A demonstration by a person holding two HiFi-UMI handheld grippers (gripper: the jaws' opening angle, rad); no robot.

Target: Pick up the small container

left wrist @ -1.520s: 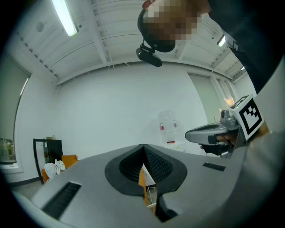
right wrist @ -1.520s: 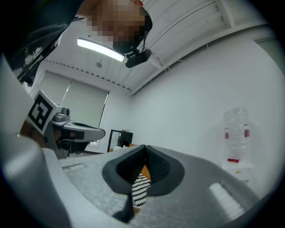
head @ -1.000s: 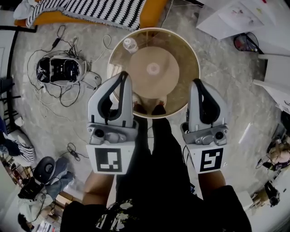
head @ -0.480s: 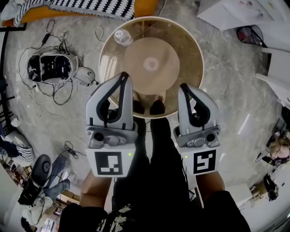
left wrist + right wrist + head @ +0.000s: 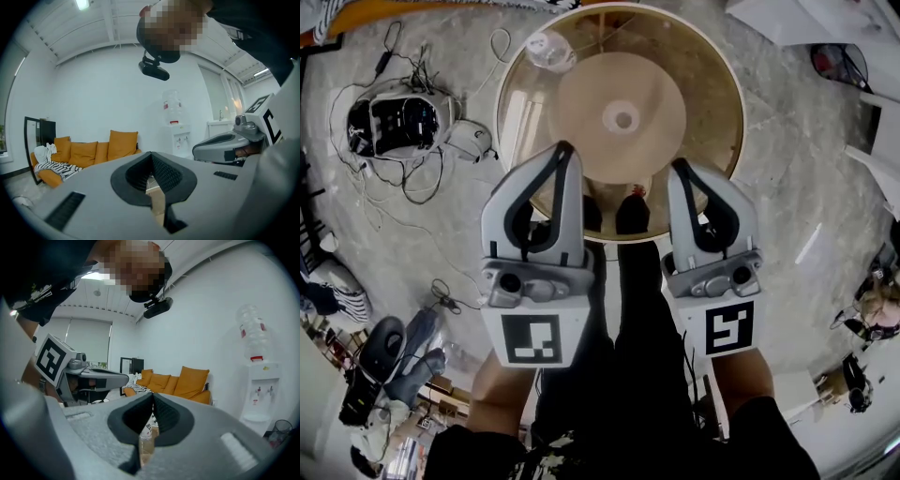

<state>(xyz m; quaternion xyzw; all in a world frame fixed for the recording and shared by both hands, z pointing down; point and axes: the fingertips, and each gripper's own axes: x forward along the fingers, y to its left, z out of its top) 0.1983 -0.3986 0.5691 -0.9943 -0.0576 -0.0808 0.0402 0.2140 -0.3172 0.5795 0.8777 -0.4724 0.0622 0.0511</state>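
The small clear container [image 5: 549, 49] stands near the far left rim of the round glass table [image 5: 724, 84] in the head view. Both grippers are held side by side over the table's near edge, well short of the container. My left gripper [image 5: 564, 148] has its jaws together with nothing between them, as the left gripper view confirms [image 5: 151, 154]. My right gripper [image 5: 679, 167] is likewise shut and empty [image 5: 153, 395]. Through the slit below the right jaws a small clear labelled container [image 5: 146, 431] shows beyond them on the table.
A device with tangled cables [image 5: 398, 122] lies on the floor left of the table. White boxes [image 5: 806, 19] sit at the upper right. An orange sofa [image 5: 93, 151] and a water dispenser [image 5: 176, 126] stand along the far wall. The person's shoes [image 5: 630, 214] show under the glass.
The table and container have come nearer and larger in the head view. The right gripper has shifted left, closer to the left one. Both stay shut.
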